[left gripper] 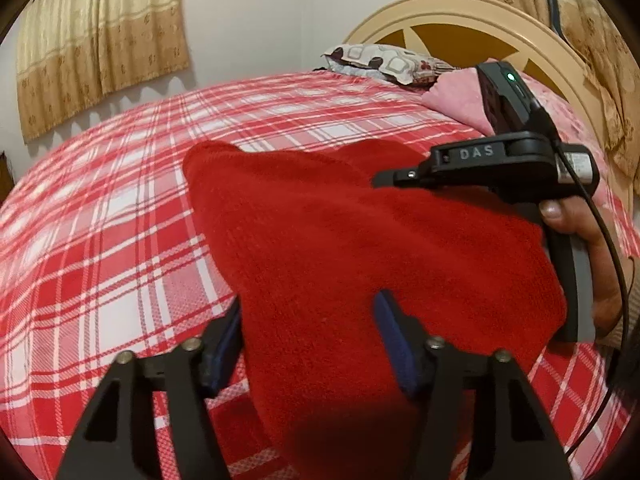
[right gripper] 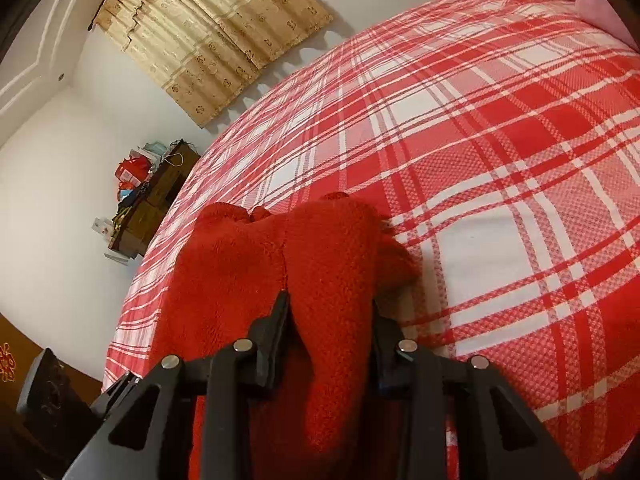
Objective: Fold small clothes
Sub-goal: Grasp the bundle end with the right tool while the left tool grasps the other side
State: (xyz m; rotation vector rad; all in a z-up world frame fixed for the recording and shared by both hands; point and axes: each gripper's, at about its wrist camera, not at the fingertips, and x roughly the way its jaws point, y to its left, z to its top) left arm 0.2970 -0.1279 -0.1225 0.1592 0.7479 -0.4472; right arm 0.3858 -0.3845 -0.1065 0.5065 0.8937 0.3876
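While draped over the plaid bedspread [left gripper: 120, 216] at frame centre, red knitted garment [left gripper: 360, 240]: thick, fuzzy, bunched. Left gripper [left gripper: 308, 340] half-wide, cloth between its pads. Right gripper [right gripper: 330, 332] narrow, pinching a fold.

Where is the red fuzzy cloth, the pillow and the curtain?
red fuzzy cloth [left gripper: 340, 232]: left wrist view, middle of its knitted surface.
pillow [left gripper: 384, 62]: left wrist view, patterned front face, by the headboard.
curtain [right gripper: 212, 36]: right wrist view, middle of the beige pleated fabric.
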